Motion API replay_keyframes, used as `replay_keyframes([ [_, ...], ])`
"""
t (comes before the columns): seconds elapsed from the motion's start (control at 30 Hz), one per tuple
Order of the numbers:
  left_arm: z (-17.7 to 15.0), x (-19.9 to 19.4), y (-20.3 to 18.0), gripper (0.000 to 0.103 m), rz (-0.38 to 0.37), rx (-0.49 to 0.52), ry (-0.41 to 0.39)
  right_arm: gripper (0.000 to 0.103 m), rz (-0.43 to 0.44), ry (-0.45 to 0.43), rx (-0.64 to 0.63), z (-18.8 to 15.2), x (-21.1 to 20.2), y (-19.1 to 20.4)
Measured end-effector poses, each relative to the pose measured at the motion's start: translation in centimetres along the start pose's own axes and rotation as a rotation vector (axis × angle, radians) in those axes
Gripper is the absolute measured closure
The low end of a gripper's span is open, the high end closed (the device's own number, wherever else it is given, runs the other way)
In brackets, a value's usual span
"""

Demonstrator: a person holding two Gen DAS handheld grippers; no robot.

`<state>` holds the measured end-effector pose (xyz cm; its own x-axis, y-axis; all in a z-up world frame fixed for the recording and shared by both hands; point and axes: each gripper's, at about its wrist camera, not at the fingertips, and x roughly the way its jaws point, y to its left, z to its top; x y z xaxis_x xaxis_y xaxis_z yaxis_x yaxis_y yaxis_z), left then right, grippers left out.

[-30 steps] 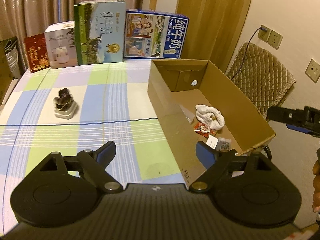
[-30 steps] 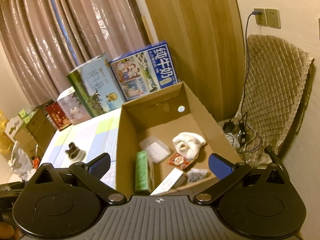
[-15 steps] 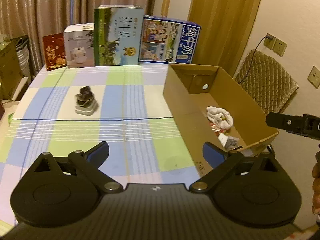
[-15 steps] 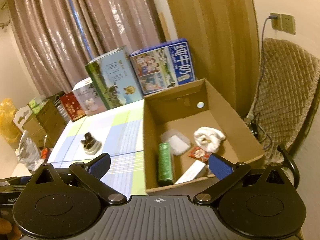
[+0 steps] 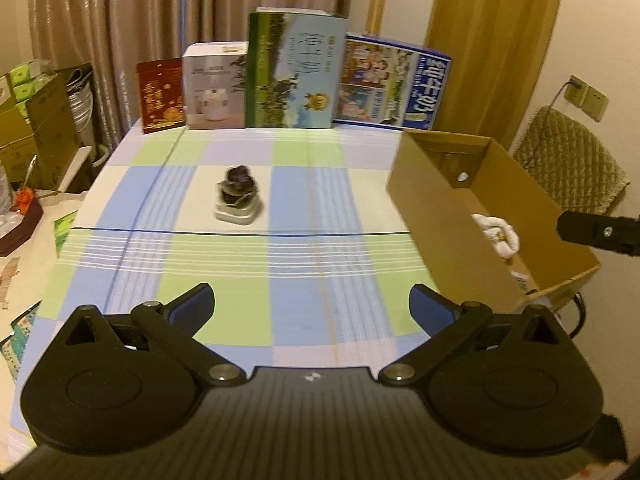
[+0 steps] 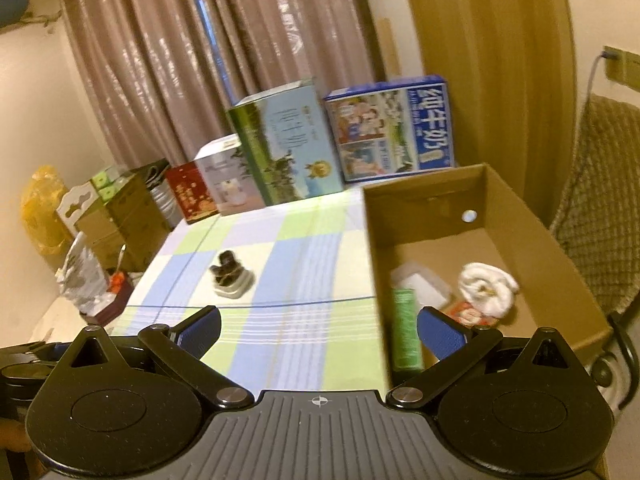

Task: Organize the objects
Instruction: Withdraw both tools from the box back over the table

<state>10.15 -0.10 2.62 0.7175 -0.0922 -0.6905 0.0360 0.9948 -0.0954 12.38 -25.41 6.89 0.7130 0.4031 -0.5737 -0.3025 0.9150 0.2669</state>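
Observation:
A small dark object on a white base [image 5: 238, 200] [image 6: 230, 276] stands alone on the checked tablecloth [image 5: 320, 256]. At the table's right edge is an open cardboard box [image 5: 436, 216] [image 6: 520, 208]. It holds a white cloth bundle [image 6: 486, 288], a green tube [image 6: 406, 332], a clear plastic case [image 6: 420, 284] and a red packet [image 6: 468, 314]. My left gripper [image 5: 312, 304] hangs over the near tablecloth, its jaws opening wide with nothing between them. My right gripper [image 6: 320, 324] is open and empty, near the box's front left corner.
Along the table's back edge stand a blue milk carton [image 5: 394, 84], a green milk carton [image 5: 294, 72], a white box [image 5: 214, 88] and a red box [image 5: 160, 94]. A quilted chair [image 5: 568, 160] is right of the box; stacked cartons [image 5: 36, 120] are at the left.
Both grippers have pulled back from the box, so more of the table shows. The left jaws have spread wider. The dark object and the box's contents have stayed put.

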Motion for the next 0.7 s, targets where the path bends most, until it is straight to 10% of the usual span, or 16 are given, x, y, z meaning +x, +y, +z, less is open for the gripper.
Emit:
replay_keyframes([
  [0.7,1.8,7.6,11.6,0.001,0.083,-0.012,0.04,0.002,0.042,0.087,-0.138,0.0,14.1,6.5],
])
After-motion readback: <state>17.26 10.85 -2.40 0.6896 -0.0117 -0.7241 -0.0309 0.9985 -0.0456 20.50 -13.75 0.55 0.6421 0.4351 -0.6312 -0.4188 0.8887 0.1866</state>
